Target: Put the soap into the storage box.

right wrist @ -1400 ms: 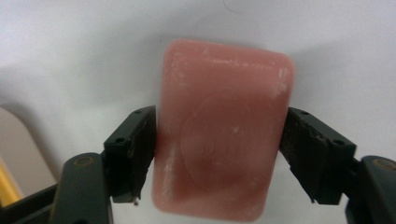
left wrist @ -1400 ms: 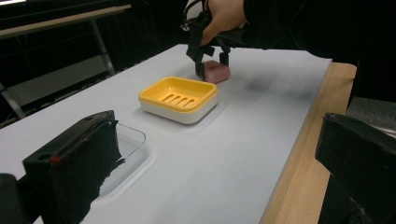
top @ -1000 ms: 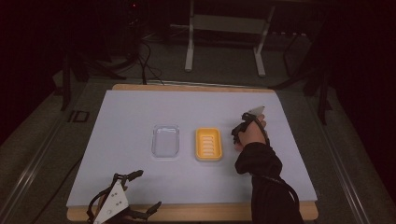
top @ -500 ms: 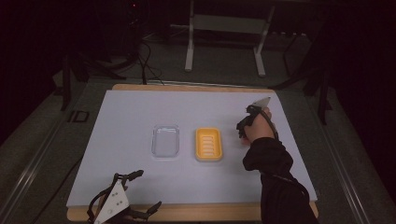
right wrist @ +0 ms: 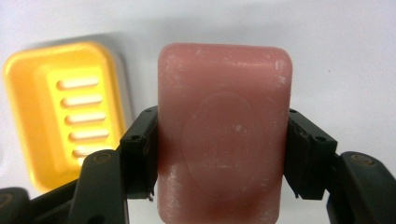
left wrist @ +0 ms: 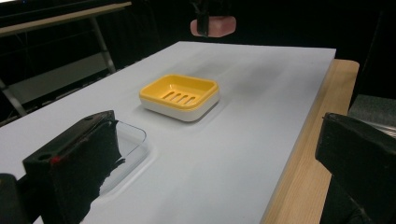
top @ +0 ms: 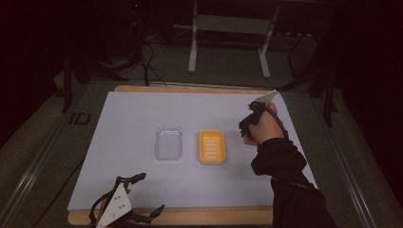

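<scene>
Pink rectangular soap bar [right wrist: 224,135] clamped in right claw [right wrist: 223,154], raised right of yellow plastic soap dish [top: 212,147]. Left claw [left wrist: 210,154] open, idle. Next, probably: centring over dish, lowering flat.

Matt pink soap [right wrist: 224,140]; glossy yellow plastic dish [right wrist: 65,112].

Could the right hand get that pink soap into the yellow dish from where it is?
Probably yes. The right gripper grips the soap in the air, beside the yellow dish, whose top is open and bare, with nothing between them.
</scene>
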`<action>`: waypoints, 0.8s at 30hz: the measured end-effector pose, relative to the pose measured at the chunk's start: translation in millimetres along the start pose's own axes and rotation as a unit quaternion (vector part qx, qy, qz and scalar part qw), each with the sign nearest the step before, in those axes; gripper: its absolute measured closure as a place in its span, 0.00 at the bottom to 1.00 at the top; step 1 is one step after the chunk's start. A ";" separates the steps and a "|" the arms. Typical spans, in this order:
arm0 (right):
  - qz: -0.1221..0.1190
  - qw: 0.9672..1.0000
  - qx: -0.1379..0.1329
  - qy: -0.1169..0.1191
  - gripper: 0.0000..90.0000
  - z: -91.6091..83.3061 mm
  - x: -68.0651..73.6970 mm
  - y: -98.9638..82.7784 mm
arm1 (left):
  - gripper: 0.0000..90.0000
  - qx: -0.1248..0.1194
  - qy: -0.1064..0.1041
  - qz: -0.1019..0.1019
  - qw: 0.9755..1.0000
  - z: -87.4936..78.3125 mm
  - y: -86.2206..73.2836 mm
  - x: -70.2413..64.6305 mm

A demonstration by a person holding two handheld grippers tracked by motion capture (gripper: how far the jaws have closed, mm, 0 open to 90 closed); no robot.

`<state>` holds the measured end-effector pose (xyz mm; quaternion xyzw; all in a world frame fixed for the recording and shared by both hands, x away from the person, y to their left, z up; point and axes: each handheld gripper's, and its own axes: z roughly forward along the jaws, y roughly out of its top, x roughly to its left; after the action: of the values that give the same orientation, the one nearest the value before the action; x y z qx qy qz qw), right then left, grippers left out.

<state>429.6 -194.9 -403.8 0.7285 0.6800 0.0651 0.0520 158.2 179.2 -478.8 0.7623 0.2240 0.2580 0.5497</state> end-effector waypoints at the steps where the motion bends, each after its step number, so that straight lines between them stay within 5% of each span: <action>1: -0.006 1.000 -0.001 0.000 0.42 -2.7 2.4 -2.1 | 0.01 0.000 0.000 0.000 1.000 0.1 0.0 -0.1; 11: -0.037 0.999 -0.013 0.021 0.42 -13.3 26.8 -19.6 | 0.01 0.000 0.001 0.000 1.000 0.2 0.0 -0.4; 24: -0.067 0.997 -0.008 0.037 0.42 2.4 68.5 -31.7 | 0.01 0.001 0.001 0.002 1.000 -0.2 0.1 -0.6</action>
<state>403.4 -124.4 -409.7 0.6778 0.7283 0.0938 0.0373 157.6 178.9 -478.7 0.7628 0.2234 0.2593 0.5486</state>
